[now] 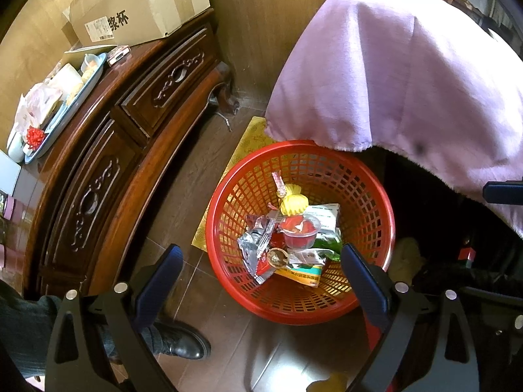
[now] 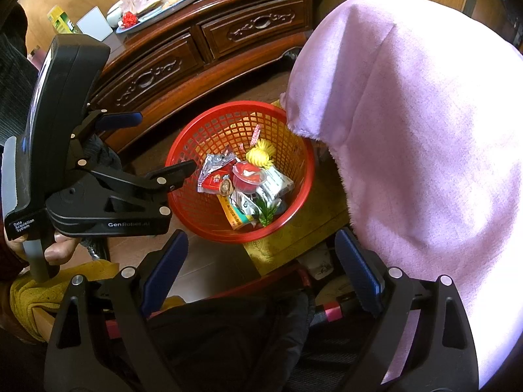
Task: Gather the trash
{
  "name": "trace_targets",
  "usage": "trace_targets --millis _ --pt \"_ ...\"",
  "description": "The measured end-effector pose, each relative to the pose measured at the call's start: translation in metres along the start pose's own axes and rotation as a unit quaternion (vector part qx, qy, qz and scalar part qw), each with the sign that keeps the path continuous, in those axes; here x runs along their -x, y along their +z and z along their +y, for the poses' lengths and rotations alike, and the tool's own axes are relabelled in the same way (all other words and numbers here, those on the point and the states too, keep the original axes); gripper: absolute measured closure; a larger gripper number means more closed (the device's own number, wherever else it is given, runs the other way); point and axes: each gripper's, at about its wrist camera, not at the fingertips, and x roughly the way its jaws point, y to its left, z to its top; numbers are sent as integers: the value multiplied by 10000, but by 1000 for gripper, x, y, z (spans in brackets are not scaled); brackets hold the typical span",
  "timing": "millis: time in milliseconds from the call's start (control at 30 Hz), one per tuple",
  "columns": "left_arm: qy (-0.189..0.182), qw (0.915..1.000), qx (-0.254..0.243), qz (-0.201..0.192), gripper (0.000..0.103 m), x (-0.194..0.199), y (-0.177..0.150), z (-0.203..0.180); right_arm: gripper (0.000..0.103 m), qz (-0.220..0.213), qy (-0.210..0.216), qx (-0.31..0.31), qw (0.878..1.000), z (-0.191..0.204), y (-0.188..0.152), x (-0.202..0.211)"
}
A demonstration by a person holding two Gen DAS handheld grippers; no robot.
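Observation:
A red mesh basket [image 1: 376,196] stands on the floor; it also shows in the right wrist view [image 2: 196,137]. It holds trash: a red plastic cup [image 1: 299,231], a yellow ball-shaped wrapper [image 1: 294,205], a silver foil wrapper [image 1: 253,245], paper packets [image 1: 322,215]. My left gripper [image 1: 261,271] hovers open and empty above the basket's near side; it appears in the right wrist view [image 2: 160,143] left of the basket. My right gripper [image 2: 261,258] is open and empty, above the floor near the basket.
A carved dark wood cabinet [image 1: 130,124] stands left of the basket, with a tray of items [image 1: 62,111] and a cardboard box [image 1: 137,3] on top. A pink cloth-covered table [image 1: 408,81] overhangs the basket on the right. A yellow mat [image 1: 248,143] lies under the basket. A black shoe [image 1: 183,343] is below.

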Motion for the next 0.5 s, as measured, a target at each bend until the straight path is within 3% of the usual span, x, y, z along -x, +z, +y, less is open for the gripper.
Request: trace_targets --millis 500 --pt "2 10000 -7 -2 8 1 1 0 15 5 -9 17 10000 0 0 0"
